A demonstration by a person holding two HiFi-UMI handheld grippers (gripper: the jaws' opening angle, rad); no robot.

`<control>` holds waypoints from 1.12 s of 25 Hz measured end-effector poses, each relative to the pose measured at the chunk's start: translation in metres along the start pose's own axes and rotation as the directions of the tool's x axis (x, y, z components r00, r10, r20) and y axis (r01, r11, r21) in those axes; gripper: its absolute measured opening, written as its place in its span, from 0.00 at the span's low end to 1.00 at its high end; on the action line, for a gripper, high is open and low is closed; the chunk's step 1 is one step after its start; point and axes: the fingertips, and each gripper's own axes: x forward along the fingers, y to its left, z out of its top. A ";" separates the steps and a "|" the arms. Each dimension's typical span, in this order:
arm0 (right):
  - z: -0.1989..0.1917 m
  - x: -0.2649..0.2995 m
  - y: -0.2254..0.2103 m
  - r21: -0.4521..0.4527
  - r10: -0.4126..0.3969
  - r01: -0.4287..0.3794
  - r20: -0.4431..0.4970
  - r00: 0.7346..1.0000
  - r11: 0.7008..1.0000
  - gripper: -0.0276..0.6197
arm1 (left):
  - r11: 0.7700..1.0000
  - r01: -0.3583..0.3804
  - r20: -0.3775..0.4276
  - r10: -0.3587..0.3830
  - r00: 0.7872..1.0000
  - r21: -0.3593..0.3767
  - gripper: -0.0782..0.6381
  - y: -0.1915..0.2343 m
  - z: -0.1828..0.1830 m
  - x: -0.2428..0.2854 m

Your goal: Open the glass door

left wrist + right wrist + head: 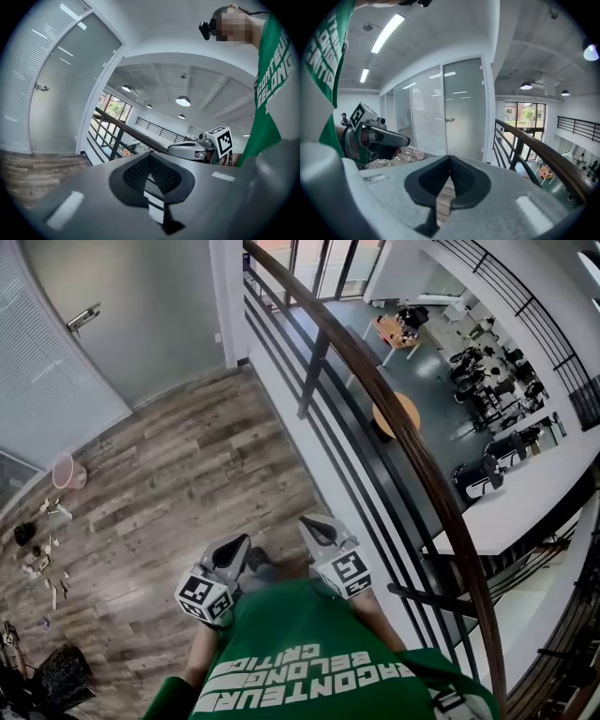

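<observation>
The frosted glass door point(131, 315) stands closed at the far end of the wooden landing, with a metal lever handle point(82, 318) on its left side. It shows too in the left gripper view, door point(65, 93) and handle point(41, 86), and in the right gripper view, door point(464, 108) and handle point(449, 120). My left gripper point(234, 545) and right gripper point(314, 524) are held side by side close to my body, well short of the door. The left gripper point(150, 156) and the right gripper point(450, 158) are both shut with nothing between the jaws.
A dark railing with a wooden handrail point(394, 418) runs along the right, with a lower floor of desks beyond it. A pink bucket point(67, 471) and scattered debris point(42, 559) lie at the left by a glass wall with blinds point(28, 381). Wooden floor point(187, 465) stretches to the door.
</observation>
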 end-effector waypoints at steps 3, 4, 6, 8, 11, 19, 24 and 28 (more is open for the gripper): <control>0.005 0.015 0.000 -0.011 -0.001 0.001 -0.010 1.000 1.000 0.03 | 1.000 0.005 0.010 -0.005 1.000 -0.009 0.13 0.016 0.007 0.002; 0.008 0.019 0.000 -0.017 -0.001 0.001 -0.013 1.000 1.000 0.03 | 1.000 0.008 0.014 -0.008 1.000 -0.012 0.13 0.020 0.009 0.003; 0.014 0.026 -0.001 -0.026 -0.005 0.005 -0.019 1.000 1.000 0.03 | 1.000 0.016 0.016 -0.016 1.000 -0.013 0.13 0.029 0.012 0.008; 0.017 0.030 -0.004 -0.027 -0.017 0.016 -0.017 1.000 0.999 0.03 | 1.000 0.028 0.013 -0.028 1.000 -0.008 0.13 0.033 0.016 0.015; 0.013 0.032 -0.009 -0.006 -0.022 0.022 -0.019 1.000 1.000 0.03 | 0.999 0.052 0.009 -0.052 0.999 0.003 0.13 0.031 0.020 0.027; 0.006 0.052 -0.040 0.021 0.010 -0.009 -0.030 1.000 1.000 0.03 | 0.999 0.051 -0.022 -0.051 0.998 0.011 0.13 0.037 0.027 0.067; 0.019 0.064 -0.087 -0.013 0.040 -0.040 -0.027 0.999 0.999 0.03 | 0.999 0.042 -0.026 -0.042 0.999 0.011 0.13 0.038 0.043 0.110; 0.012 0.070 -0.140 -0.005 0.014 -0.014 -0.048 0.999 1.000 0.03 | 0.990 0.121 -0.076 -0.116 0.990 0.066 0.13 0.016 0.045 0.160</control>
